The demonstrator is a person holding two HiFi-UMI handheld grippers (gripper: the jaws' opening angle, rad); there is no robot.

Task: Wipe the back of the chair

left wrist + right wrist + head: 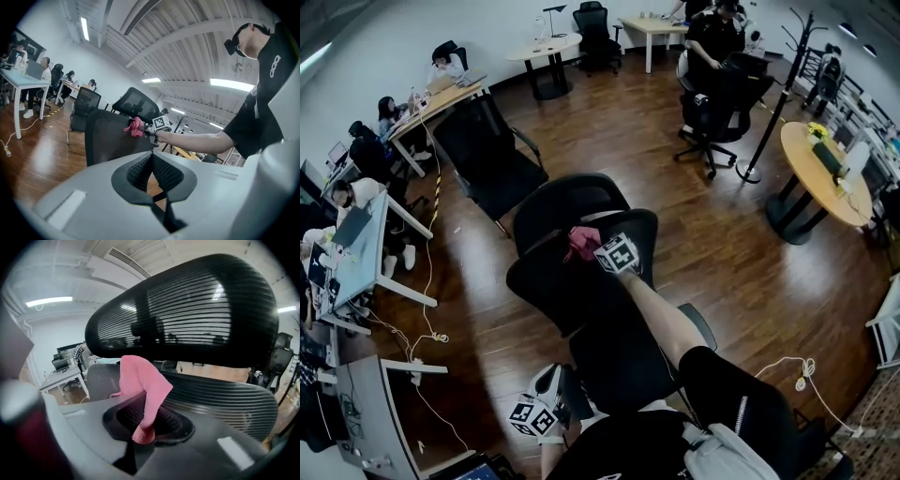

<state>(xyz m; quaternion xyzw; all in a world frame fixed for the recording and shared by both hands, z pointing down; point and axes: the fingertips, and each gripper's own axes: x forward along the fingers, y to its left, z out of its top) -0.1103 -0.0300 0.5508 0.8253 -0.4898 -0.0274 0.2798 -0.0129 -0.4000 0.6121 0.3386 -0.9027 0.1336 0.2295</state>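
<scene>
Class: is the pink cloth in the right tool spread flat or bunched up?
Bunched up: the pink cloth is pinched in the shut right tool and droops in crumpled folds.

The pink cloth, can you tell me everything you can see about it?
The pink cloth is small, soft and fuzzy-looking, like a little towel rag. It is crumpled and folded. Its lower end is pinched between the shut fingers of the right gripper, and the rest stands up and flops to one side. It sits at the top of the black mesh chair back, just under the headrest. Whether it presses on the mesh is hard to tell.
</scene>
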